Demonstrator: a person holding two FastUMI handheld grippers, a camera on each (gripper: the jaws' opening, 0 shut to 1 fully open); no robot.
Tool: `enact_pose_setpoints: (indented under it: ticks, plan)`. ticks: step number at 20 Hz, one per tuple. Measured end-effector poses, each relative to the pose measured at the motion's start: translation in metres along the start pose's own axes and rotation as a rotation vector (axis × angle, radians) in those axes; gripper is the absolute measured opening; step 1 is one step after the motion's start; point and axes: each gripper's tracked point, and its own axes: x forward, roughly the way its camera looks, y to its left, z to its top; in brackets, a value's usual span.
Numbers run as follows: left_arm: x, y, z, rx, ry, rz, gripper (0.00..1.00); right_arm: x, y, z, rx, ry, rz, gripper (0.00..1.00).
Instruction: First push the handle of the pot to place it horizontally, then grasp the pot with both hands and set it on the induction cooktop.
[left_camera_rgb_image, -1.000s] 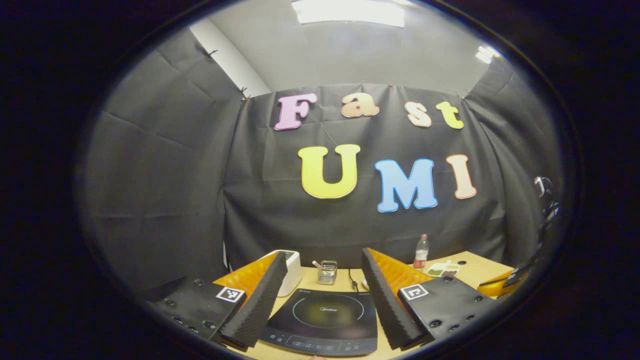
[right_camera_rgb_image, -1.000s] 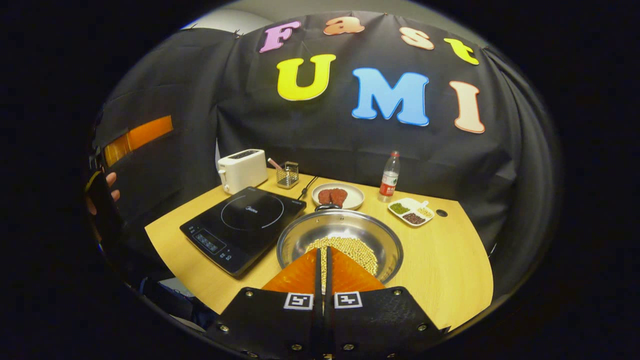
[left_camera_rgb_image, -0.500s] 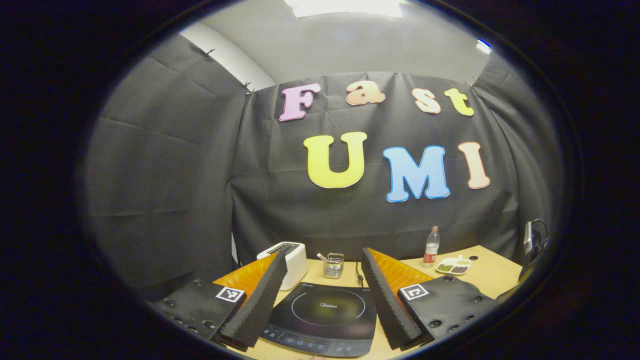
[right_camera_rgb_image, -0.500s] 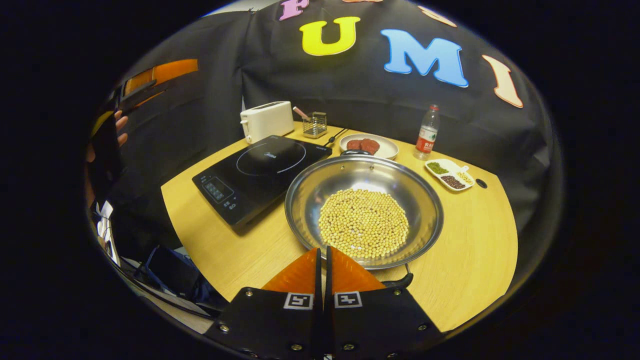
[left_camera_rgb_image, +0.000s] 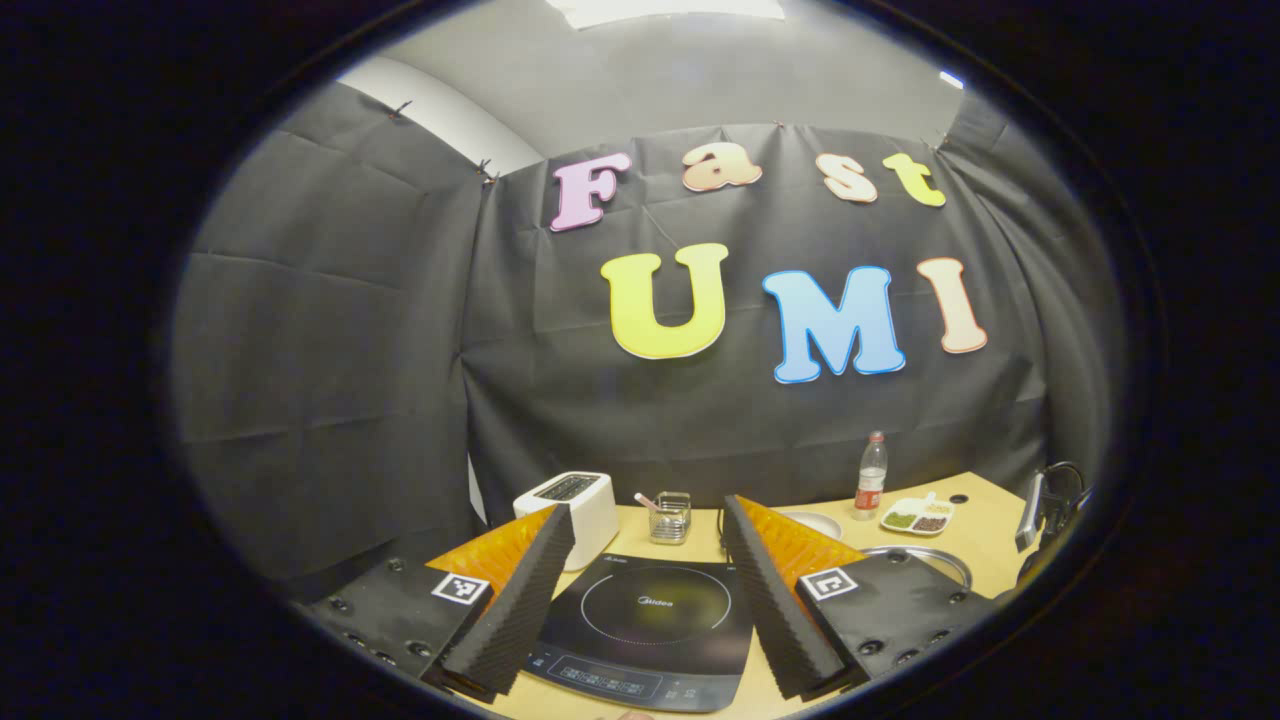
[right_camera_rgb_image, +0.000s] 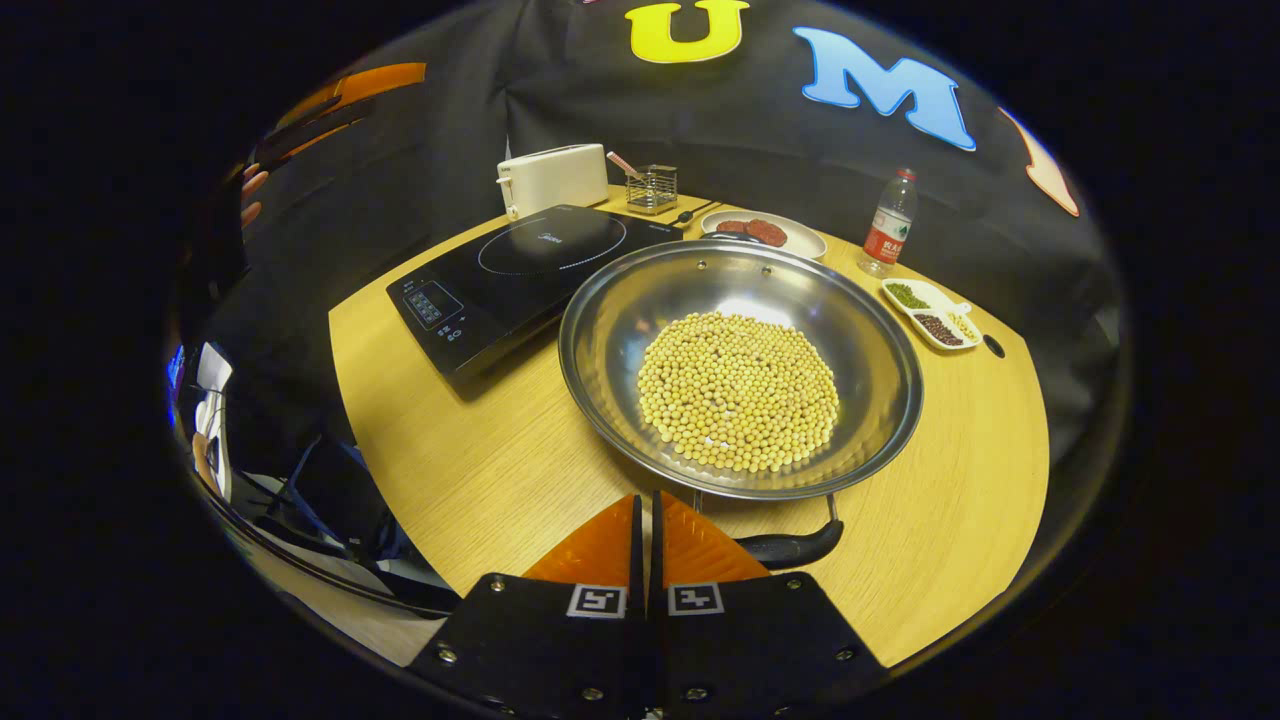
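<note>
Taking the pot (right_camera_rgb_image: 740, 365) as my landmark and working from left to right: the induction cooktop (right_camera_rgb_image: 515, 275) lies just beside its left rim on the tabletop (right_camera_rgb_image: 480, 470), with a white toaster (right_camera_rgb_image: 552, 177) behind that. My left tool (left_camera_rgb_image: 640, 590) hangs over the cooktop with its jaws spread wide and nothing between them; from there the pot's rim (left_camera_rgb_image: 925, 558) shows off to its right, well apart. The pot itself is a wide steel pan, its bottom covered with pale beans. On its near edge a dark handle (right_camera_rgb_image: 790, 547) lies with its long axis crosswise, running left to right along the rim. My right tool (right_camera_rgb_image: 645, 510) sits just short of that near rim, jaws pinched almost together and empty, with the handle immediately to its right and close by. I judge the right tool the nearer one for nudging the handle.
</note>
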Motion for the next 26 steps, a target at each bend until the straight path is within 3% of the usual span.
enact_pose_setpoints:
  ticks: [6,17,20,26]
  plan:
    - [0.005,-0.02,0.006,0.0,-0.008,-0.007,0.94,0.0,-0.03,-0.008,-0.014,0.024,-0.05,0.01]
    - [0.012,-0.059,0.0,0.006,0.007,-0.018,1.0,-0.004,-0.096,-0.006,0.071,0.015,-0.132,0.01]
    - [0.015,-0.067,-0.001,0.01,0.01,-0.011,0.94,-0.003,-0.114,-0.002,0.09,0.005,-0.151,0.01]
    - [0.018,-0.086,-0.008,0.032,0.027,-0.004,0.94,-0.001,-0.148,0.001,0.114,-0.003,-0.176,0.01]
